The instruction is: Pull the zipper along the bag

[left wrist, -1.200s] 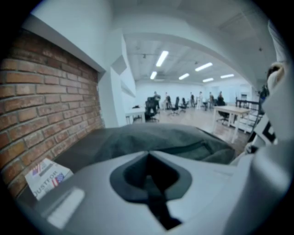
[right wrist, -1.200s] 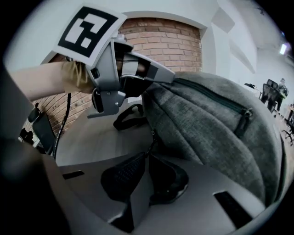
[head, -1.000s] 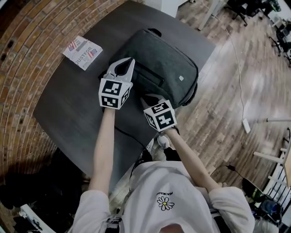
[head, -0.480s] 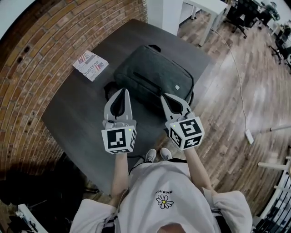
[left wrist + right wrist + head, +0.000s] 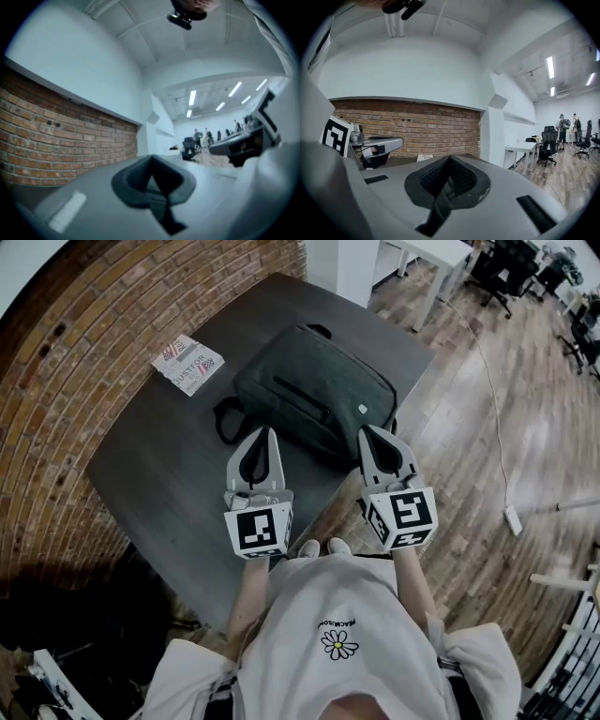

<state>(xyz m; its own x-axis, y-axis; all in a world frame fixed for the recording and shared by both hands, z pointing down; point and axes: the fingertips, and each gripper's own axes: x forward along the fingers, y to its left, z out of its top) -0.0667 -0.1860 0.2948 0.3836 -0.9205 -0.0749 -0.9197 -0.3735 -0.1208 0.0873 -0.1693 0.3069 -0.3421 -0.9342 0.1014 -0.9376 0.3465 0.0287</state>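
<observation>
Grey bag [image 5: 314, 395] lies unheld on the table [image 5: 169, 474], at 12 o'clock.
Both closed: left gripper [image 5: 263, 431] empty, right gripper [image 5: 369, 431] just shut on nothing; a tug could drag the bag.

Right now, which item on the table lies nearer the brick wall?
The white printed leaflet, at the wall-side edge; the dark grey bag lies farther out.

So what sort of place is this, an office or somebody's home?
Most likely an open-plan office or shared workspace: black swivel chairs and a white desk stand on wood flooring, strip lights run along the ceiling, and there is a brick wall.
</observation>
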